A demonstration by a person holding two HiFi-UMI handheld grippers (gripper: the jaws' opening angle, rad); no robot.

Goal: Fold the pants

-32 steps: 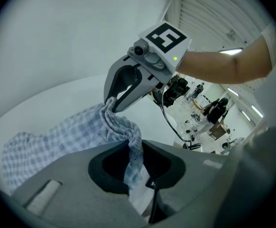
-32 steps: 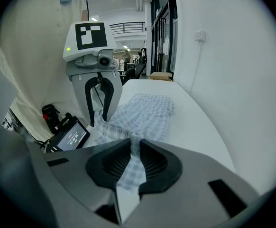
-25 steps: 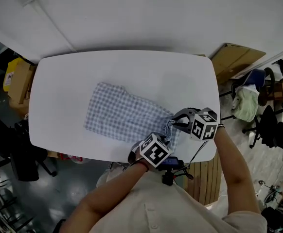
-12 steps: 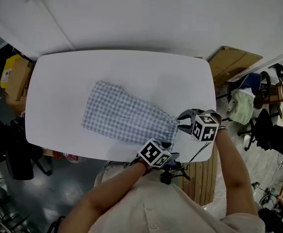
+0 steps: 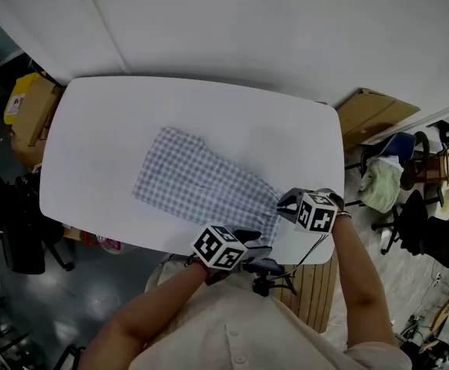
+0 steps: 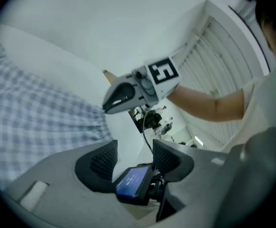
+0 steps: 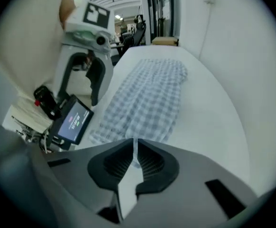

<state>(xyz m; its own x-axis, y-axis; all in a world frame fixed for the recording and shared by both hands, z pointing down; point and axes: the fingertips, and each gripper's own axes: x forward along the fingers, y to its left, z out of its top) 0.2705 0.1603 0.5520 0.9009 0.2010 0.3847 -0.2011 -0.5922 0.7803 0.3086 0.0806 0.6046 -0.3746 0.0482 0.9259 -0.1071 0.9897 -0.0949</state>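
Observation:
The blue-and-white checked pants (image 5: pixel 201 187) lie flat and slantwise on the white table (image 5: pixel 116 122), waistband toward me at the right. My right gripper (image 5: pixel 285 203) points down at the waistband's right corner. Its jaws have just been closing, and in the right gripper view (image 7: pixel 134 148) a thin edge of the pants (image 7: pixel 147 99) is pinched between the pads. My left gripper (image 5: pixel 248 241) hangs off the table's near edge, clear of the cloth. Its jaws (image 6: pixel 134 153) have just been opening and stand apart with nothing between them; the pants (image 6: pixel 33 113) lie to its left.
A small screen on a stand (image 5: pixel 265 267) sits just below the near table edge, between my arms. Cardboard boxes (image 5: pixel 30 122) stand left of the table, a flat carton (image 5: pixel 371 102) and office chairs (image 5: pixel 413 206) to the right. Wooden slats (image 5: pixel 317 280) lie near my right arm.
The left gripper has let go of the waistband and pulled back left, off the table's near edge. The right gripper stayed at the waistband corner and closed on it.

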